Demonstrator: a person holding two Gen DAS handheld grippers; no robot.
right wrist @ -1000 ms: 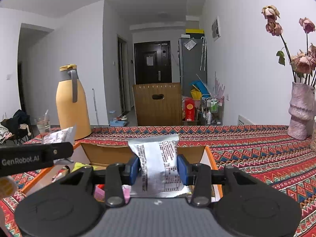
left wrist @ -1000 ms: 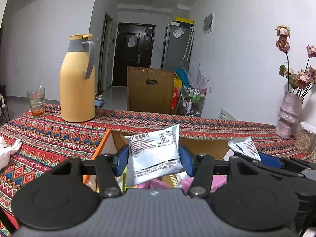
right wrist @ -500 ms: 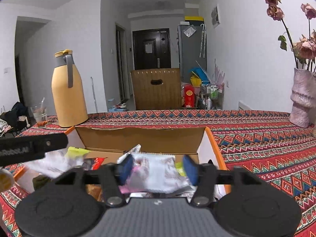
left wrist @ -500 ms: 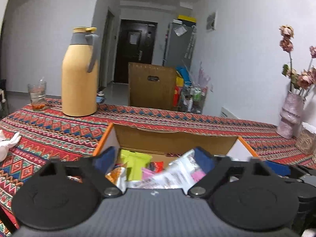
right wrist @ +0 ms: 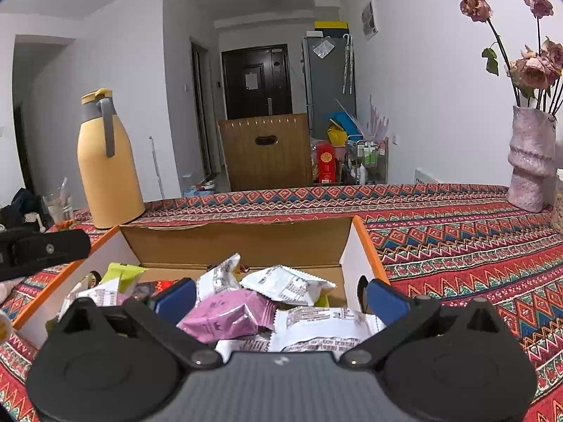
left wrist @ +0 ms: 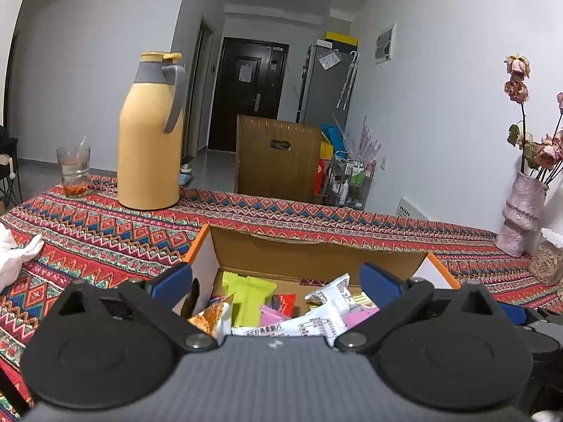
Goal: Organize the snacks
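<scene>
The snacks (right wrist: pixel 225 316) lay heaped in the cardboard box (left wrist: pixel 316 256), which sat on the counter (left wrist: pixel 105 232) just ahead of my tongs. My left tongs (left wrist: pixel 276 283) were spreading to their widest over the box's left half, nothing pinched, green and white packets loose beneath. My right tongs (right wrist: pixel 281 297) were also opening wide above the right half, gripping nothing, a pink packet and white ones lying below. I judged most of the sorting done; no stray packets showed on the cloth near the box. Left of the box stood a yellow flask (left wrist: pixel 149 137) and a glass (left wrist: pixel 74 170), well apart. The box's orange-edged walls hemmed my tongs closely. Right of the box the counter ran open as far as a vase (right wrist: pixel 531 161).
</scene>
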